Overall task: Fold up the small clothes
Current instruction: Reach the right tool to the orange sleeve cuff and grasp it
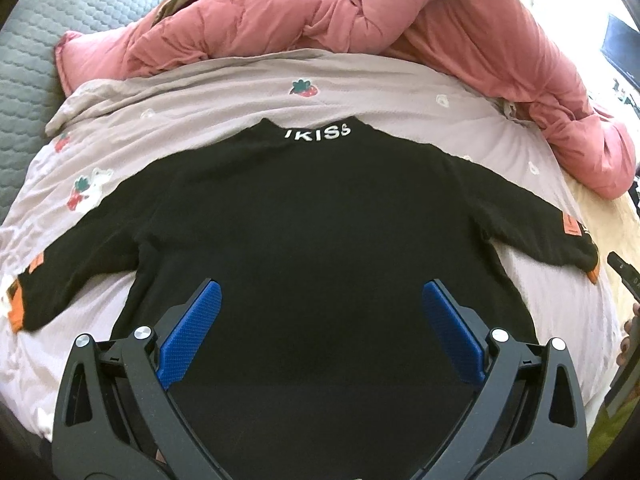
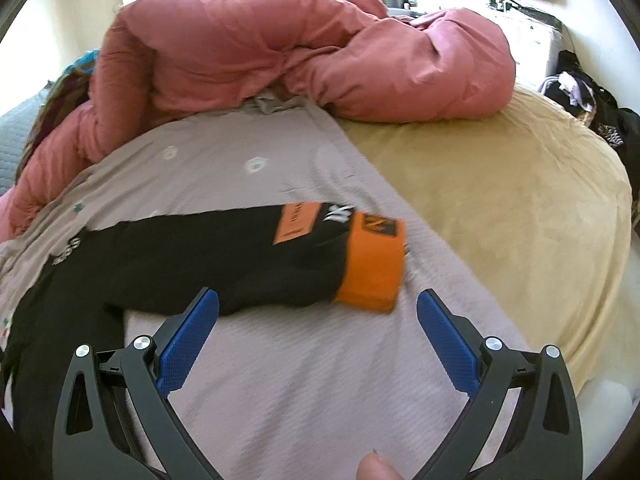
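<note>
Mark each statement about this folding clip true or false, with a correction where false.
1. The black sweater lies spread flat with both sleeves out. True.
2. The left gripper is clamped on the hem. False: its jaws stand open, holding nothing.
3. The sleeve cuff is orange. True.
4. The right gripper holds the cuff. False: its jaws are open, the cuff lying free ahead.
5. The pink duvet covers the sweater. False: it is bunched up beyond it.

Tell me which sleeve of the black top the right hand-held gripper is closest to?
The sleeve ending in the orange cuff just ahead of the open right hand-held gripper; the other sleeve lies across the top.
</note>
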### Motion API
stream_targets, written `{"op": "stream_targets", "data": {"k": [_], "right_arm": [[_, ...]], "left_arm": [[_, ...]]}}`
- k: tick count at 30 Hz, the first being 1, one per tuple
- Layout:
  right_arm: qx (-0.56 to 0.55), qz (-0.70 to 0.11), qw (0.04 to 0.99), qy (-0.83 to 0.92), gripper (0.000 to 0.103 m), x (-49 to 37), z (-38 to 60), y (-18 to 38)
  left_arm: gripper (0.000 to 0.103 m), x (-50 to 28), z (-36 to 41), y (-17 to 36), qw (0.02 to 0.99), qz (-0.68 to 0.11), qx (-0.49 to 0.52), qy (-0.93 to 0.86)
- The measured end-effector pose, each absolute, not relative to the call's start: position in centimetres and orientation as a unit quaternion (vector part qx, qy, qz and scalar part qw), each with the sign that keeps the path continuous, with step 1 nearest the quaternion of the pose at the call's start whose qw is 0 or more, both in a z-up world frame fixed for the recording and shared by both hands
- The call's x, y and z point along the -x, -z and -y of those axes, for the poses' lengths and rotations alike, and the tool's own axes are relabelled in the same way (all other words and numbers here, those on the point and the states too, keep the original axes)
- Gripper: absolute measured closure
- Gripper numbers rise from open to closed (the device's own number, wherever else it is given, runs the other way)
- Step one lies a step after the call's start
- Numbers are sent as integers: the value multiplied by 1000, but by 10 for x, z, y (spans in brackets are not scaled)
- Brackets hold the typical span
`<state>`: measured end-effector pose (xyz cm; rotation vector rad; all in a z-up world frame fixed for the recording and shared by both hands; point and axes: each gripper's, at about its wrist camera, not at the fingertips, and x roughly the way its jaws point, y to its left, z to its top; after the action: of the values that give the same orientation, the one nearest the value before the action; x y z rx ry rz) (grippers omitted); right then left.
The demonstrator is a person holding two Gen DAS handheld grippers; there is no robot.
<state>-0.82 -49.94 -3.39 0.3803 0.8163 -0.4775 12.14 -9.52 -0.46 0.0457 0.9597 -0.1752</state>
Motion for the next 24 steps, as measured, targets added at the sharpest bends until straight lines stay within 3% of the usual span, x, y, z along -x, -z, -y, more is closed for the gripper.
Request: {"op": "stream_targets", "data": {"k": [12,13,14,15,24], "right_arm": [[-238,-408,846,247,6,-18,567,48],[-240,-411,844,246,11,-19,570,50],[-242,-416,841,247,23,-21,572,53],[-245,-421,838,247,25,-23,575,55],[-284,-454,813,228,32,-38,596,83]], "left_arm": [[8,-177,111,-12,895,-435,-15,96],[8,-180,111,-13,896,-433,-14,96],[8,-184,111,-14,897,-431,-8,98],[8,-187,111,-14,897,-430,0,100],[8,-191,104,11,899,-427,26,94]]}}
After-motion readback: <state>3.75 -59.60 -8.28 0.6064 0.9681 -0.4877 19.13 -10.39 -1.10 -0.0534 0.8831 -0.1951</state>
